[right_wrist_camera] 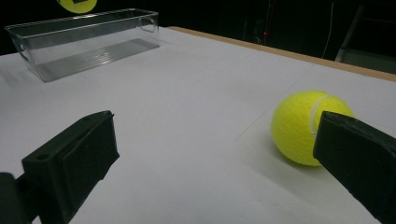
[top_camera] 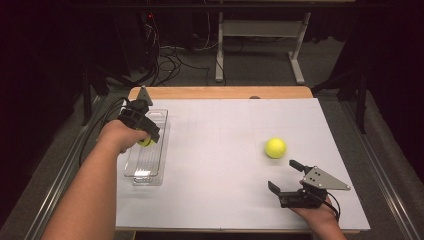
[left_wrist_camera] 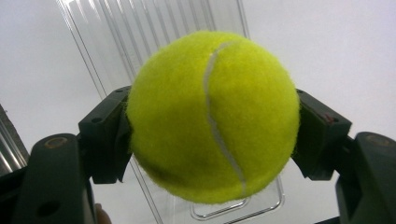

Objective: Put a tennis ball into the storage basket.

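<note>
**High view: one ball held over the tray, second ball awaiting pickup**

High view, left side first. The left gripper (top_camera: 146,136) hangs over the clear plastic tray (top_camera: 159,117), its jaws clamped on a tennis ball (top_camera: 145,142). In the left gripper view the held ball (left_wrist_camera: 212,116) sits squarely between the two fingers (left_wrist_camera: 105,135), each pad pressed against an opposite side at about its widest part; the felt bulges slightly past the pads, which suggests a firm, centred pinch. The ribbed floor of the tray (left_wrist_camera: 140,28) lies directly beyond the ball, below the fingertips. Judgement: the ball is held above the tray so that it can be lowered or released into it. It does not appear to touch the tray floor; the right gripper view shows the ball (right_wrist_camera: 77,4) above the tray's rim (right_wrist_camera: 84,21).

Moving right, the white table surface (top_camera: 220,165) is bare between the two hands.

On the right, the right gripper (top_camera: 283,176) rests low near the table edge with its jaws spread wide and nothing between them. The second tennis ball (top_camera: 275,147) lies on the table just ahead of the fingertips, apart from them. In the right gripper view this ball (right_wrist_camera: 299,126) is partly behind the right-hand finger (right_wrist_camera: 359,149), not between the pair. Judgement: the wide spread is a ready stance for taking this ball, and the gripper would need realigning first.
</note>
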Motion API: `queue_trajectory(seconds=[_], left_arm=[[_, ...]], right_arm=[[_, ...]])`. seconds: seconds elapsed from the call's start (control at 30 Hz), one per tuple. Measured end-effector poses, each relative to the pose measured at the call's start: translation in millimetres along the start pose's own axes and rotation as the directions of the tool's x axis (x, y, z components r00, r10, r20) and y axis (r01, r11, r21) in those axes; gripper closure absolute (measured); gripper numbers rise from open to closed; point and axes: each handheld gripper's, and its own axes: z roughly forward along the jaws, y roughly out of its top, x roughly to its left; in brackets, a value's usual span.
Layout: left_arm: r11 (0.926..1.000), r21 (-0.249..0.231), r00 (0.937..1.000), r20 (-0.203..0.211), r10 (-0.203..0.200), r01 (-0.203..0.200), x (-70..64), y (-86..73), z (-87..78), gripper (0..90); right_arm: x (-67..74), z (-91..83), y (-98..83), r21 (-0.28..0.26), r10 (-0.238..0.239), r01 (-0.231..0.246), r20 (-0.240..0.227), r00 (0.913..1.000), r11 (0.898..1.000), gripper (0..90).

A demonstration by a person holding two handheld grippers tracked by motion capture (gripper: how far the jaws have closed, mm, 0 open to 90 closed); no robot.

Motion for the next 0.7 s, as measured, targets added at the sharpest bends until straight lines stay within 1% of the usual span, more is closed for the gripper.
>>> queue_trajectory(seconds=[0.1,0.17,0.23,0.27,0.4,0.53,0.7], left_arm=[[1.0,-0.005,1.0,-0.008,-0.004,0.004,1.3,0.2,1.8,26.3],[1.0,-0.005,1.0,-0.003,-0.002,0.002,2.7,0.8,2.2,26.2],[0.9998,-0.022,0.9999,-0.013,-0.003,0.003,3.1,1.1,2.8,26.2],[0.9997,-0.022,0.9999,-0.01,-0.008,0.008,3.6,1.6,3.7,26.2],[0.9999,-0.012,0.9999,-0.011,-0.006,0.006,3.1,3.1,8.1,26.2],[1.0,0.008,0.9999,-0.017,0.003,-0.003,2.1,5.2,14.3,26.2],[1.0,0.009,0.9997,-0.026,-0.002,0.002,2.6,8.7,19.2,26.2]], right_arm=[[0.1,0.4,-0.1,0.001,-0.002,0.002,-0.001,1.0,1.0,0.2],[0.2,0.5,0.0,0.0,-0.003,0.003,-0.001,1.0,1.0,0.2],[0.4,0.6,-0.1,0.0,-0.002,0.002,-0.001,1.0,1.0,0.2],[0.4,0.6,-0.1,0.0,-0.002,0.002,-0.001,1.0,1.0,0.2],[0.4,0.6,-0.2,0.0,-0.002,0.002,-0.002,1.0,1.0,0.2],[0.1,0.6,-0.3,0.001,-0.002,0.002,-0.004,1.0,1.0,0.2],[-0.1,0.6,-0.5,0.001,-0.001,0.001,-0.005,1.0,1.0,0.2]])
